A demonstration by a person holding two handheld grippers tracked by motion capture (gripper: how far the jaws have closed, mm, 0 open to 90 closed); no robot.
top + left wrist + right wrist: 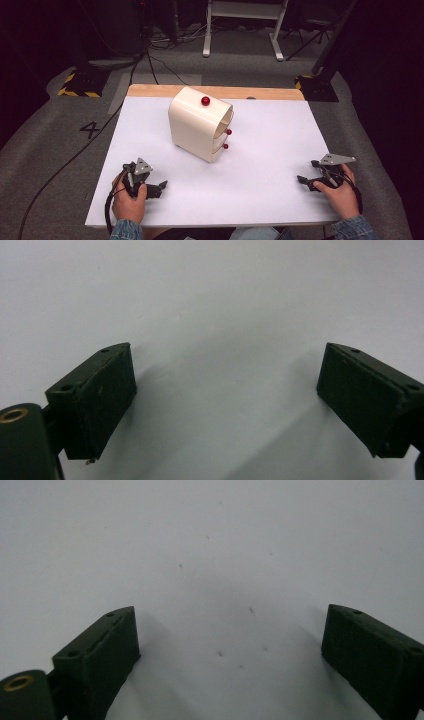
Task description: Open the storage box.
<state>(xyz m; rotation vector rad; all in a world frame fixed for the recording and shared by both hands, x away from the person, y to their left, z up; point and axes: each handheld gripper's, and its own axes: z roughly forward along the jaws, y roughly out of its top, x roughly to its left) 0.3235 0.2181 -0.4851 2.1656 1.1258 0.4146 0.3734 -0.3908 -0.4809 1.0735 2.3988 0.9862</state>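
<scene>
Grippers rest wide open and empty at the bottom corners of the high view, left gripper [161,187] and right gripper [302,179], probably parked clear of the cream drawer cabinet [200,123] standing upper centre on the white table [265,150].

A lab: taped floor mark [90,129], hazard-striped stand bases [79,83], and trailing cables [160,65] show it.

I see grey carpet floor [45,125], a white desk frame [242,15] behind, hazard-striped stand bases [80,82], dark surroundings.
</scene>
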